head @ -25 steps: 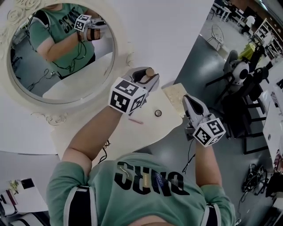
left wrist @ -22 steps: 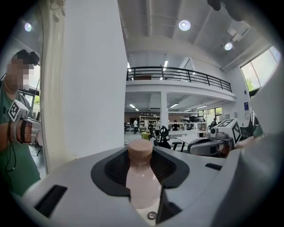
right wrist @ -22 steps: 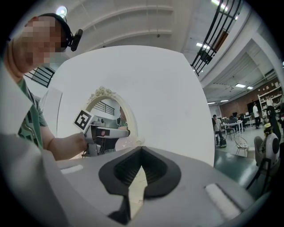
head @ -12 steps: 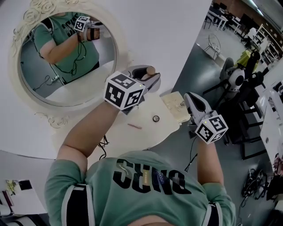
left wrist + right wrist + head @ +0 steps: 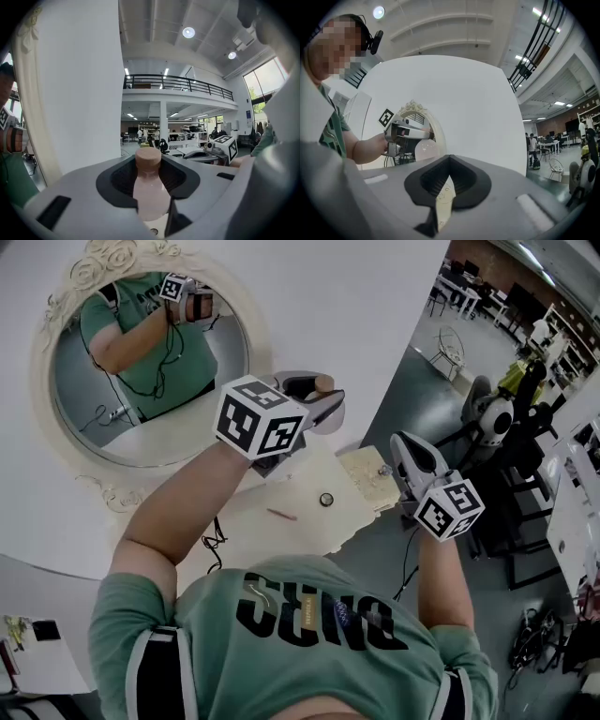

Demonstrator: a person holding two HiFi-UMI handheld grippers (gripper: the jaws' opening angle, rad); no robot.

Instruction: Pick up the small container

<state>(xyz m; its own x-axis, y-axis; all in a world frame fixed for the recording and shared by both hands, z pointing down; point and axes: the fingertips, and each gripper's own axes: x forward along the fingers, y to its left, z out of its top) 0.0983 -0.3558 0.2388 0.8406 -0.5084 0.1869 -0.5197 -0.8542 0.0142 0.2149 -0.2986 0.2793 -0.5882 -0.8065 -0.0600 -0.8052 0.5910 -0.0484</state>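
The small container is a pale pink bottle with a tan cap (image 5: pixel 322 385). My left gripper (image 5: pixel 317 407) is shut on it and holds it upright in the air, above the cream dressing table (image 5: pixel 244 535). In the left gripper view the bottle (image 5: pixel 150 190) stands between the dark pads of the left gripper (image 5: pixel 150 164), cap upward. My right gripper (image 5: pixel 401 444) hangs off the table's right edge, jaws together with nothing in them. The right gripper view shows the right gripper (image 5: pixel 449 161) with its tips touching, and, beyond them, the left gripper (image 5: pixel 405 133) with the bottle's round body (image 5: pixel 425 150).
An oval mirror (image 5: pixel 141 371) in an ornate cream frame stands against the white wall behind the table. On the table lie a small dark round thing (image 5: pixel 325 499), a thin pink stick (image 5: pixel 281 515) and a cream patterned box (image 5: pixel 366 476). Chairs and desks fill the floor at right.
Both grippers have risen. The left one has carried the bottle higher above the table, towards the mirror's edge. Neither pair of jaws has changed.
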